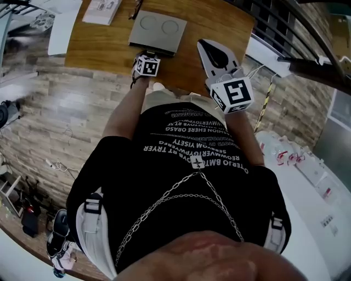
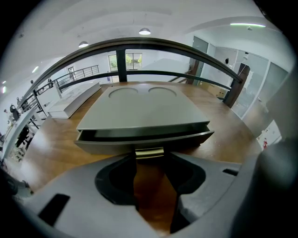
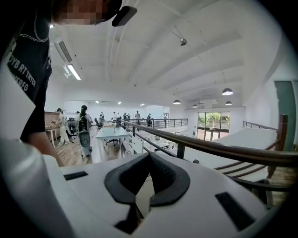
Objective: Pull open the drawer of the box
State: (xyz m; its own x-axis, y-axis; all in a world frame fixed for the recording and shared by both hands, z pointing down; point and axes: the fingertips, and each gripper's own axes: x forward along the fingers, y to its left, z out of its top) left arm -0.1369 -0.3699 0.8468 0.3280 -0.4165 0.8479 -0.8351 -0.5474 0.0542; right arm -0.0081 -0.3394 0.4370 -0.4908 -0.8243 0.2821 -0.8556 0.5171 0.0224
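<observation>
The grey box [image 2: 139, 109] lay flat on the wooden counter [image 2: 51, 144], its lid marked with two shallow round recesses. Its drawer [image 2: 139, 142] stood a little way out of the front, with a dark slit showing between the drawer front and the lid above it. A small brass handle [image 2: 149, 151] sat at the middle of the drawer front.

In the left gripper view, the left tool [image 2: 150, 159] pointed straight at that front. Its jaws were set only as far apart as the handle was wide, and their tips closed on the handle's two ends. Bare counter showed through the narrow gap behind the tips.

From the head view, the left tool reached to the near edge of the box, its marker cube [image 1: 147, 66] just above the person's forearm. The right tool [image 3: 149, 157] was held up and off to the right, near the counter's edge and apart from the box. In its own view its jaw tips met, with nothing between them, and it faced a dark railing [image 3: 223, 151] and the open hall beyond. A white booklet [image 1: 102, 11] lay at the far left part of the counter, well away from the box.
</observation>
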